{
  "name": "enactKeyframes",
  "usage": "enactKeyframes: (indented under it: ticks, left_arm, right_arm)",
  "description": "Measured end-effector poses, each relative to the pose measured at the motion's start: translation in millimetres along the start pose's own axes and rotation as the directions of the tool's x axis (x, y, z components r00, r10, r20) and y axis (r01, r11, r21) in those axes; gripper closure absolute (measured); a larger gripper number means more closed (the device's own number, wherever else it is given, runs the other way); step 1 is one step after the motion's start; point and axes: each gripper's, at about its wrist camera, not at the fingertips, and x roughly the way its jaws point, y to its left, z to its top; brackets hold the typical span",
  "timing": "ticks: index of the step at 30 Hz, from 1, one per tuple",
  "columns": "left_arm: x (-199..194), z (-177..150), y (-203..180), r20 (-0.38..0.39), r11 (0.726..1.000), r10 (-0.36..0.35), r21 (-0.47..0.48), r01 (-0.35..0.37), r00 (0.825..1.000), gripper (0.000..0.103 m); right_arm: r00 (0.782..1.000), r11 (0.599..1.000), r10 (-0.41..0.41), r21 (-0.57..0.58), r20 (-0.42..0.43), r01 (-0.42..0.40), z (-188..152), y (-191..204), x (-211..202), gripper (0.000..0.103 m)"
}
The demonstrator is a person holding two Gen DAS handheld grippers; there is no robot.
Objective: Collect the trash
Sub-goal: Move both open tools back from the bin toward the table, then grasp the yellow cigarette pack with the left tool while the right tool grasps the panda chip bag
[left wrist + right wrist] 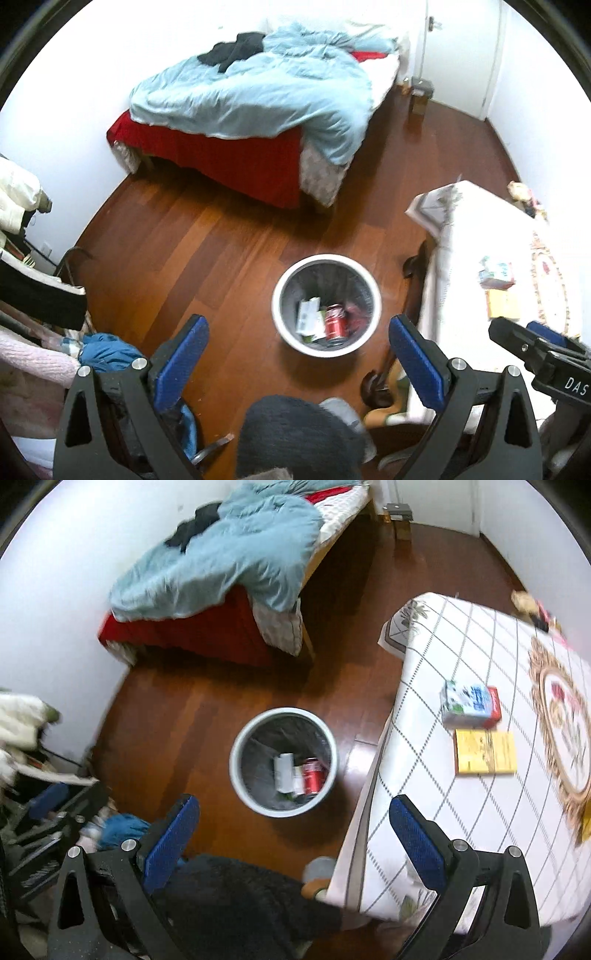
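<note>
Both grippers hang spread and empty: left gripper (pixel 295 354), right gripper (pixel 293 834). The bin (pixel 283 762), holding a red can (pixel 314 775), stands at 12 o'clock beyond the fingers. On the surface (pixel 443 646) at 2 o'clock lie a carton (pixel 471 705) and yellow booklet (pixel 485 752).

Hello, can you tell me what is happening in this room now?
A person is collecting trash with two handheld tongs. Both the left tongs and the right tongs are open and empty. The trash bin on the floor already holds a red can and some paper. A small carton and a yellow booklet lie on the table.
</note>
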Motion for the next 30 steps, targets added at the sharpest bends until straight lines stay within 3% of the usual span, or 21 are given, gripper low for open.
enactKeyframes:
  ticks: [4,8,12,14,17,18,20,21,25,30]
  left_arm:
    - [0.9,-3.1,-49.3,-0.005,0.997,-0.052,0.052,0.053,0.999,0.003]
    - [20.4,-6.7,-120.3,-0.056,0.985,-0.117,0.12,0.122,0.992,0.003]
    - [50.2,-12.5,-206.9,-0.109,0.959,-0.148,0.227,0.17,0.983,0.003]
    - [64.8,-15.2,-247.9,-0.13,0.931,-0.155,0.311,0.189,0.979,0.003]
    - [92.6,-20.5,-310.4,-0.16,0.845,-0.128,0.499,0.192,0.979,0.003]
    - [104.7,-23.5,-329.8,-0.171,0.8,-0.117,0.568,0.195,0.978,0.003]
    - [124.8,-28.8,-355.8,-0.195,0.726,-0.092,0.658,0.2,0.976,0.005]
    - [135.8,-32.1,-368.1,-0.213,0.677,-0.084,0.705,0.213,0.973,0.005]
    - [164.6,-37.9,-395.6,-0.252,0.523,-0.057,0.817,0.243,0.966,0.005]
    - [185.6,-39.9,-409.4,-0.306,0.42,-0.04,0.859,0.294,0.951,0.005]
  right_arm:
    - [0.999,0.997,-0.023,0.079,0.026,0.021,-12.2,-47.2,-27.1,0.0]
    - [0.993,0.971,-0.116,0.21,0.021,0.109,-28.5,-132.2,-50.4,0.0]
    - [0.974,0.9,-0.226,0.382,-0.001,0.209,-51.4,-234.8,-74.8,0.0]
    - [0.964,0.845,-0.267,0.477,-0.018,0.243,-65.6,-287.3,-85.5,0.0]
    - [0.948,0.763,-0.315,0.58,-0.053,0.286,-84.6,-355.3,-92.7,0.0]
    - [0.944,0.734,-0.322,0.612,-0.07,0.296,-90.4,-376.8,-92.3,0.0]
    - [0.946,0.709,-0.314,0.643,-0.08,0.29,-93.8,-402.7,-86.8,0.0]
    - [0.945,0.699,-0.313,0.652,-0.091,0.294,-94.9,-412.6,-83.2,0.0]
    - [0.955,0.705,-0.274,0.652,-0.113,0.28,-93.3,-438.0,-61.2,0.0]
    - [0.963,0.703,-0.247,0.665,-0.104,0.252,-91.4,-450.9,-41.4,0.0]
